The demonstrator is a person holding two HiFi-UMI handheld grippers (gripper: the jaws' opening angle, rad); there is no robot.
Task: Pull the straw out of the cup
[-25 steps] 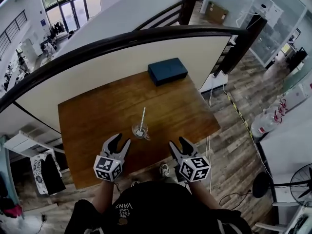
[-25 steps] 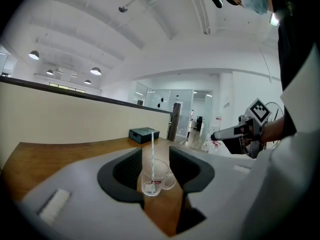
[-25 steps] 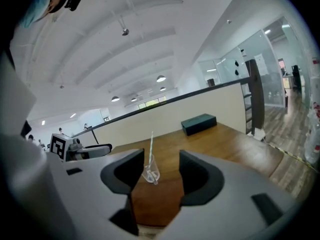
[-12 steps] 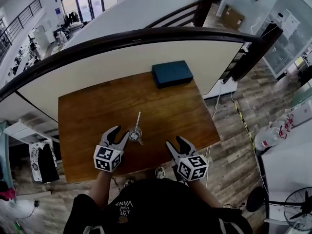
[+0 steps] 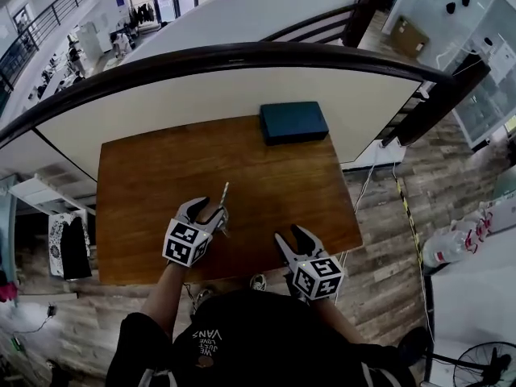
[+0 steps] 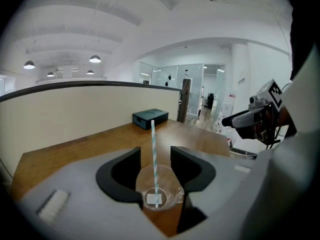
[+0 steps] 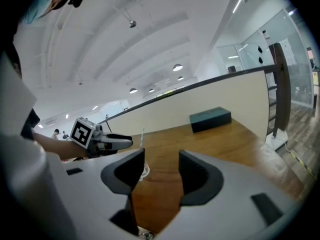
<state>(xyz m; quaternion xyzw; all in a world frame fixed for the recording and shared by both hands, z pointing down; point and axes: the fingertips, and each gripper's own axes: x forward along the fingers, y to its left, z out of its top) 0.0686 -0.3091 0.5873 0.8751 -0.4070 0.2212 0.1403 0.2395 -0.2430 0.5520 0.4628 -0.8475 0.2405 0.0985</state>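
A clear plastic cup (image 6: 159, 191) stands on the wooden table (image 5: 153, 168) with a white-and-teal striped straw (image 6: 153, 149) upright in it. My left gripper (image 5: 208, 210) has the cup (image 5: 218, 216) between its jaws, which are opening; the pads stand beside the cup walls without squeezing them. The straw (image 5: 223, 193) leans away from me past the fingertips. My right gripper (image 5: 290, 235) hovers open and empty near the table's front edge, to the right of the cup. In the right gripper view the left gripper (image 7: 112, 141) and the straw (image 7: 142, 134) show at the left.
A dark blue box (image 5: 293, 122) lies at the table's far right edge against a low cream wall with a dark rail (image 5: 242, 55). The table's right edge (image 5: 351, 208) drops to a wooden floor.
My left gripper has moved forward and to the right until its jaws stand on both sides of the cup. The right gripper has shifted a little forward.
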